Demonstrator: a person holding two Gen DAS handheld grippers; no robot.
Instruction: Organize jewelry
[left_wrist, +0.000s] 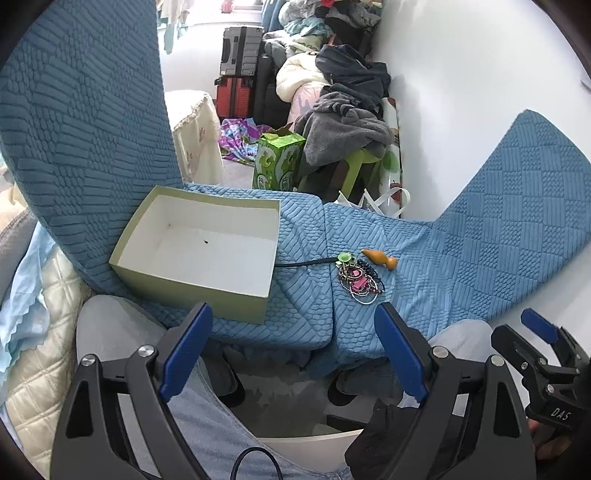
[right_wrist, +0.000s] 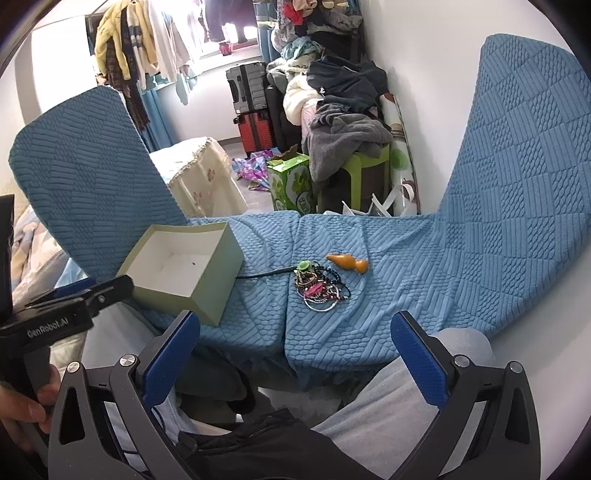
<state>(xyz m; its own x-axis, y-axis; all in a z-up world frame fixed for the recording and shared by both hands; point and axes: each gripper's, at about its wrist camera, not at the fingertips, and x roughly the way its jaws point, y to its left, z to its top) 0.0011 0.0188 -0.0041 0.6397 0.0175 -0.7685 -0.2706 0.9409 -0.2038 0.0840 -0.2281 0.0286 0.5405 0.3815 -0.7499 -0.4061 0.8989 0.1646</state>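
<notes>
Two grippers: left gripper (left_wrist: 291, 354) and right gripper (right_wrist: 295, 360), both spread wide, holding and touching nothing.
Jewelry: tangled jewelry pile (left_wrist: 360, 278) on the blue cushion (left_wrist: 461, 258), ahead of both grippers and apart from them, right of the open box (left_wrist: 199, 251).
Beside it: orange gourd (left_wrist: 380, 257) just behind the pile.
Right view only: a hand (right_wrist: 22, 410) gripping the left tool's handle.

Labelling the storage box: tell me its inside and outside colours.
The box is white inside, pale green outside; clearest in the left wrist view.
</notes>
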